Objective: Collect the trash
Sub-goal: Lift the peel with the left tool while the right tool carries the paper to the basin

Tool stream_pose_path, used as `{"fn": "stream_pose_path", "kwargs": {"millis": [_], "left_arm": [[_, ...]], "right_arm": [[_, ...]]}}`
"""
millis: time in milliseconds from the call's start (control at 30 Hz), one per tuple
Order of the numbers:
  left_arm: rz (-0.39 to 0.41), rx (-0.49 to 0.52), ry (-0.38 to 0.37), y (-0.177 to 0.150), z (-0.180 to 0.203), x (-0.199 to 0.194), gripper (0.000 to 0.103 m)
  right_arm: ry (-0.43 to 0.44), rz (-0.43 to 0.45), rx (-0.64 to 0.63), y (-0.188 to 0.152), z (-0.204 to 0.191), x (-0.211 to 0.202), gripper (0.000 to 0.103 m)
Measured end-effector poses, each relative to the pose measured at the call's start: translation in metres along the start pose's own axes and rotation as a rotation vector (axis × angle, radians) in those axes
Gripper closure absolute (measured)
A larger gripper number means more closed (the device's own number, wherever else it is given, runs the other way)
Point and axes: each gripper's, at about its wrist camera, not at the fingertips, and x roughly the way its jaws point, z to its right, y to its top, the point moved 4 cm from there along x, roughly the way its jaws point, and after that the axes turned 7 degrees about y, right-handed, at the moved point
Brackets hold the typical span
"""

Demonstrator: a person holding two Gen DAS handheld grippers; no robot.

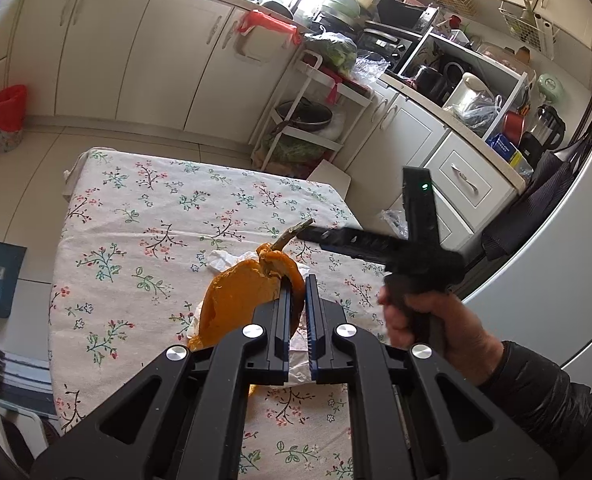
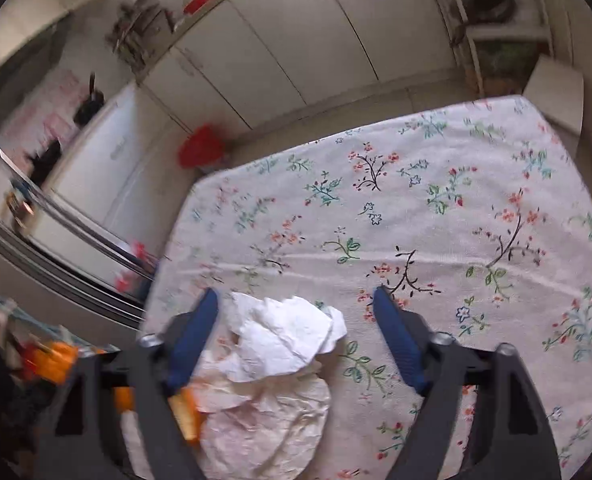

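My left gripper [image 1: 299,292] is shut on an orange peel with a brown stem [image 1: 247,292], held above the floral tablecloth [image 1: 143,216]. Crumpled white tissue [image 1: 225,258] lies under and behind the peel. In the right wrist view my right gripper [image 2: 296,304] is open, its blue fingers [image 2: 193,340] standing either side of the crumpled white tissue [image 2: 283,336] on the tablecloth [image 2: 436,208]. A bit of orange peel [image 2: 187,412] shows by the left finger. The right gripper also shows in the left wrist view [image 1: 376,240], held in a hand to the right.
A bin with a red bag [image 1: 5,116] stands on the floor by the cabinets, also in the right wrist view [image 2: 201,148]. A white rack [image 1: 308,120] and a crowded counter [image 1: 456,92] lie beyond the table. A fridge [image 1: 568,280] is at right.
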Motion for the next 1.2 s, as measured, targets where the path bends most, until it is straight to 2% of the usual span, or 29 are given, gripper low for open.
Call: {"fn": "stream_pose_path", "kwargs": {"millis": [167, 233, 300, 333, 367, 400, 633, 767, 900, 1200], "left_arm": [[-0.008, 0.011, 0.006, -0.003, 0.005, 0.003, 0.097], [-0.012, 0.012, 0.008, -0.004, 0.005, 0.005, 0.097], [-0.015, 0.012, 0.008, -0.004, 0.005, 0.006, 0.097], [-0.015, 0.013, 0.009, -0.004, 0.004, 0.006, 0.097], [-0.015, 0.012, 0.010, -0.004, 0.004, 0.006, 0.097], [-0.015, 0.012, 0.012, -0.004, 0.003, 0.006, 0.097], [-0.005, 0.040, 0.041, -0.006, 0.007, 0.001, 0.097], [0.005, 0.082, 0.089, -0.009, 0.014, -0.002, 0.097], [0.016, 0.131, 0.134, -0.014, 0.023, -0.006, 0.097], [0.047, 0.227, 0.260, -0.038, 0.043, -0.027, 0.097]], "right_arm": [[-0.104, -0.064, -0.152, -0.015, -0.014, 0.031, 0.026], [-0.145, -0.087, -0.207, -0.019, -0.017, 0.043, 0.029], [-0.156, -0.114, -0.209, -0.022, -0.015, 0.055, 0.070], [-0.158, -0.105, -0.190, -0.020, -0.012, 0.053, 0.075], [-0.138, -0.098, -0.159, -0.017, -0.009, 0.050, 0.088], [-0.114, -0.099, -0.124, -0.014, -0.006, 0.048, 0.090], [0.039, 0.064, 0.044, 0.007, 0.000, -0.004, 0.091], [0.117, 0.136, 0.123, 0.012, 0.005, -0.030, 0.091], [0.180, 0.151, 0.172, 0.005, 0.005, -0.050, 0.091], [0.217, 0.130, 0.146, -0.037, -0.016, -0.084, 0.091]]}}
